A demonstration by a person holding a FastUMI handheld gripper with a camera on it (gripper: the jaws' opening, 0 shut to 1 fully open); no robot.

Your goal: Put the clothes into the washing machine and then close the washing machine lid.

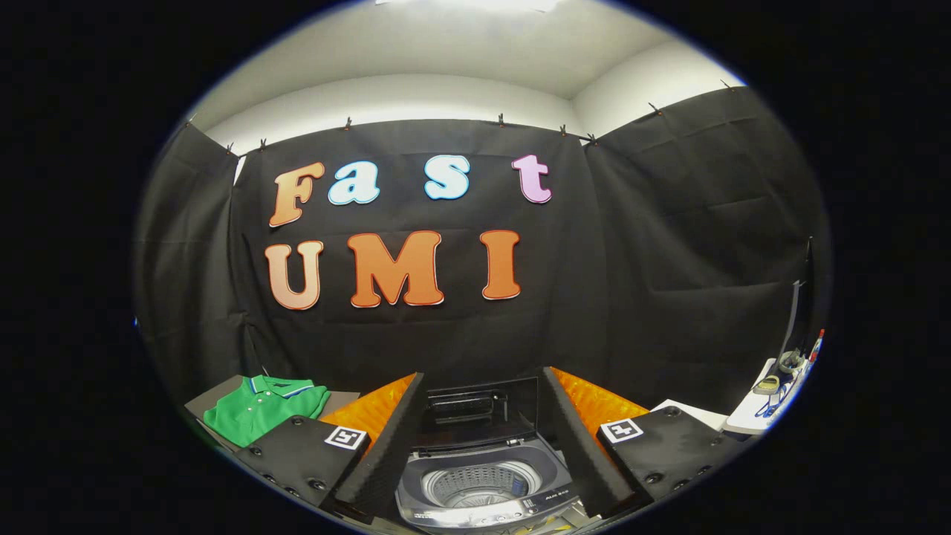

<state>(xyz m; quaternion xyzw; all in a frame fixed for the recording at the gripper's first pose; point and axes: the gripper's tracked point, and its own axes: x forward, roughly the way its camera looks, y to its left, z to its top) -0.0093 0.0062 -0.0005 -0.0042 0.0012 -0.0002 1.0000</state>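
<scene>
Right now the gripper has its fingers wide open, holding nothing, with the washing machine between them, lid up. The green shirt lies at ten o'clock from the fingers; it looks soft, light and floppy, so I would pinch a bunched fold near its middle.

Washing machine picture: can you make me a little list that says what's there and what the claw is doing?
washer: between the claw's fingers, just ahead
lid: up, open
drum: looks empty
shirt: green, folded, lying off to the left of the washer, not yet picked up
claw: open, holding nothing, fingers spread either side of the washer
step not yet done: shirt into drum, lid shut
</scene>
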